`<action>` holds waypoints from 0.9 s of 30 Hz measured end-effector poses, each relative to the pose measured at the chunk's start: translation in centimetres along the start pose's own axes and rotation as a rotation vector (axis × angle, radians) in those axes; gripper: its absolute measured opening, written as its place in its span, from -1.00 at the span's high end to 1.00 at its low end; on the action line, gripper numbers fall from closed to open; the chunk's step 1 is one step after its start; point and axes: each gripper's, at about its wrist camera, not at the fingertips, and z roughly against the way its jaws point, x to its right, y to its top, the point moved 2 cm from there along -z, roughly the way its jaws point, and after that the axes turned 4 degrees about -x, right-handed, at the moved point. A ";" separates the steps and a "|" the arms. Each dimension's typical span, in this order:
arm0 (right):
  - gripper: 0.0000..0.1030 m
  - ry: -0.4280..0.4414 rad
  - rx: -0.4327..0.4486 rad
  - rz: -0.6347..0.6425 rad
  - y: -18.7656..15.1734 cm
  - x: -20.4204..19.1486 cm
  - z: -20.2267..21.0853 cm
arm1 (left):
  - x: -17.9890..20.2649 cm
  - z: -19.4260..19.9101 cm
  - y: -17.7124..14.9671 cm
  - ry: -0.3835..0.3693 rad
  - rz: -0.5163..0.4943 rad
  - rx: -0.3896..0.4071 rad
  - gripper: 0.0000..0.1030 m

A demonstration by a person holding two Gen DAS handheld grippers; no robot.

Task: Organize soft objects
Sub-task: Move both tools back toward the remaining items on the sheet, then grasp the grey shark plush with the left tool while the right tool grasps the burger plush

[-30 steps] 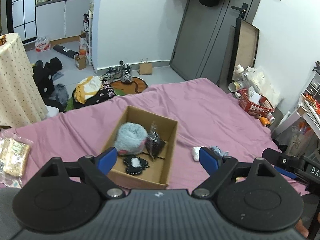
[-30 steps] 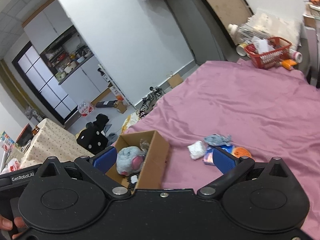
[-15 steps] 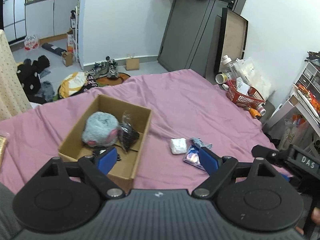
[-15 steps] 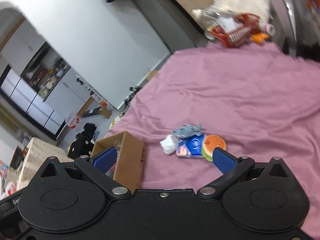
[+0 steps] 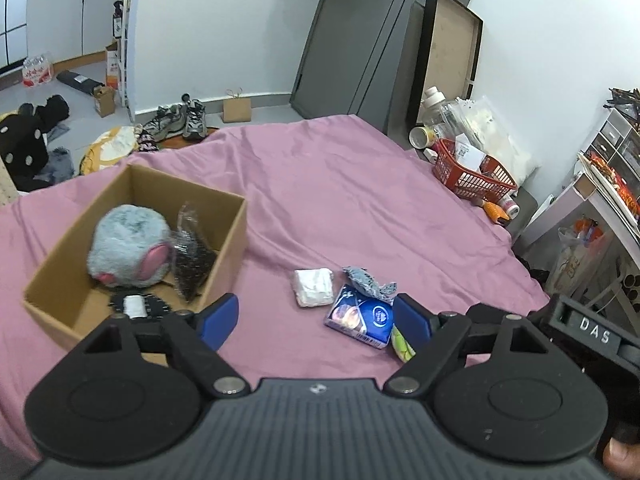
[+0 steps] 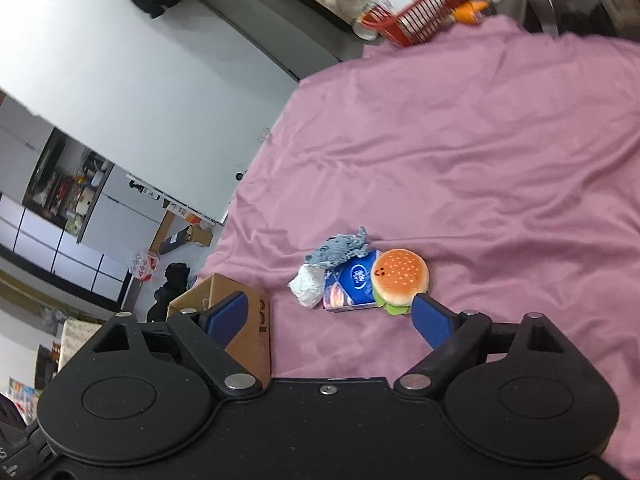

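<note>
A cardboard box (image 5: 230, 236) (image 6: 248, 320) on the pink bedspread (image 5: 340, 200) holds a grey-blue plush (image 5: 128, 252), a black mesh bag (image 5: 192, 264) and a small black-and-white item (image 5: 134, 306). To its right lie a white soft wad (image 5: 314, 288) (image 6: 306, 286), a grey-blue rag toy (image 5: 366, 280) (image 6: 340, 248), a blue tissue pack (image 5: 360, 316) (image 6: 352, 284) and a hamburger plush (image 6: 400, 280). My left gripper (image 5: 316, 320) is open above the bed, the pile just ahead. My right gripper (image 6: 328, 316) is open, just short of the tissue pack and burger.
A red basket (image 5: 476, 172) (image 6: 416, 16) with bottles stands beyond the bed's far right corner. Shelves and a plastic bag (image 5: 576, 256) crowd the right side. Shoes (image 5: 188, 120), clothes and small boxes lie on the floor past the bed's far edge.
Both grippers swung right, away from the box and toward the pile of soft things. The right view tilted and dropped closer, bringing the burger plush near its fingers. Both stayed open.
</note>
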 end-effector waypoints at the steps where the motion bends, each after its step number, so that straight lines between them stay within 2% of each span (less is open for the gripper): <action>1: -0.72 0.003 -0.005 -0.012 0.1 0.2 -0.3 | 0.1 -0.5 0.1 -0.004 0.002 -0.006 -0.54; 6: -0.69 -0.012 -0.037 -0.054 0.7 1.5 -2.4 | 0.6 -3.5 0.8 -0.030 0.029 -0.044 -0.39; 10: -0.60 -0.041 -0.067 -0.083 1.0 2.6 -4.3 | 1.0 -5.9 1.3 -0.045 0.041 -0.079 -0.14; 15: -0.50 -0.067 -0.115 -0.087 1.2 3.2 -6.7 | 1.1 -9.2 2.0 -0.061 0.100 -0.127 -0.12; 21: -0.08 -0.112 -0.130 -0.090 1.6 4.1 -8.6 | 1.5 -12.6 2.8 -0.094 0.146 -0.167 -0.04; 22: 0.05 -0.119 -0.131 -0.089 1.7 4.3 -8.8 | 1.6 -13.0 2.9 -0.095 0.155 -0.175 -0.04; 25: 0.20 -0.122 -0.129 -0.089 1.9 4.7 -9.3 | 1.8 -14.6 3.0 -0.091 0.169 -0.204 -0.03; 27: 0.22 -0.127 -0.124 -0.069 1.9 4.6 -9.5 | 2.0 -15.6 3.0 -0.095 0.180 -0.221 -0.02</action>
